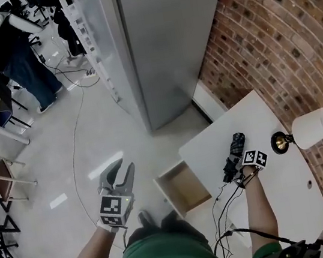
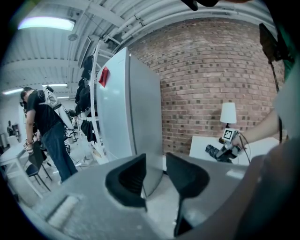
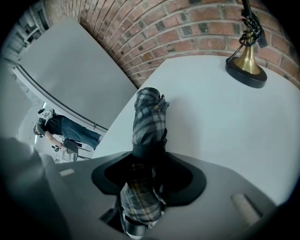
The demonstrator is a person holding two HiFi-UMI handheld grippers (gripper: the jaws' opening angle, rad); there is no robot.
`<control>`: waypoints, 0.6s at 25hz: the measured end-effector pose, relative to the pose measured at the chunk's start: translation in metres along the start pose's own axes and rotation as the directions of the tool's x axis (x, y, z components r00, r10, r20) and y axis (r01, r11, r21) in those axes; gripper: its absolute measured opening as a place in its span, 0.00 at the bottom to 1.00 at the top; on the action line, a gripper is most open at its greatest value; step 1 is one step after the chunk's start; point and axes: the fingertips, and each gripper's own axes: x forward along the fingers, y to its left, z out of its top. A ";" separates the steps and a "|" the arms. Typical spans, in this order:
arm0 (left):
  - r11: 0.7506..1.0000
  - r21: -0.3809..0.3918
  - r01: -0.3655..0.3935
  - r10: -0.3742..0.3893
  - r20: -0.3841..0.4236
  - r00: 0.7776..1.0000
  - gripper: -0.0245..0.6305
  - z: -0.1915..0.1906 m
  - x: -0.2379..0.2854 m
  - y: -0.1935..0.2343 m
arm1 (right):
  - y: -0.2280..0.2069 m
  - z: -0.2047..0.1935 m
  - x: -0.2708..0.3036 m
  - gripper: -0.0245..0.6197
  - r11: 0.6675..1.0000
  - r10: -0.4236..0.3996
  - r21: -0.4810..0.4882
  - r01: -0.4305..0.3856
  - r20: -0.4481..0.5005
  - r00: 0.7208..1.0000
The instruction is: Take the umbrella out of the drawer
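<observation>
One umbrella [image 3: 149, 122] between jaws of right claw [image 3: 147, 161], tip over table [image 3: 211, 108].

The white table [image 3: 211, 126] bears a folded plaid umbrella [image 3: 149, 119], reaching forward from between the jaws of the right gripper [image 3: 149, 163]. A brass-based lamp [image 3: 246, 70] stands beyond them, rightward.

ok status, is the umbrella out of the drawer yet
Left gripper open, empty, over the floor. Right gripper jaws on the umbrella, far end on the white table. Drawer open and bare. Lamp close by, clear of it.
</observation>
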 end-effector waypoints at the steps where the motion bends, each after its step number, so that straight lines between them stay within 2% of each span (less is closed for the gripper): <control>1: 1.000 0.000 -0.003 0.003 -0.002 1.000 0.24 0.000 -0.001 0.001 | 0.000 0.001 -0.001 0.36 1.000 -0.012 -0.016 0.012 0.003 1.000; 5: 1.000 -0.002 -0.005 0.005 0.002 1.000 0.24 0.001 -0.005 0.000 | -0.002 0.009 -0.013 0.40 0.990 -0.088 -0.107 0.093 0.050 0.995; 11: 1.000 0.008 0.019 -0.019 0.030 0.999 0.24 0.009 -0.011 0.000 | 0.017 0.031 -0.062 0.40 0.980 -0.105 -0.143 0.136 0.207 0.973; 13: 1.000 0.010 0.024 -0.024 0.045 0.999 0.24 0.014 -0.013 0.006 | 0.030 0.041 -0.088 0.40 0.974 -0.111 -0.156 0.164 0.304 0.946; 15: 1.000 0.009 0.021 -0.022 0.067 0.998 0.24 0.021 -0.015 0.017 | 0.051 0.051 -0.121 0.40 0.969 -0.070 -0.182 0.165 0.438 0.896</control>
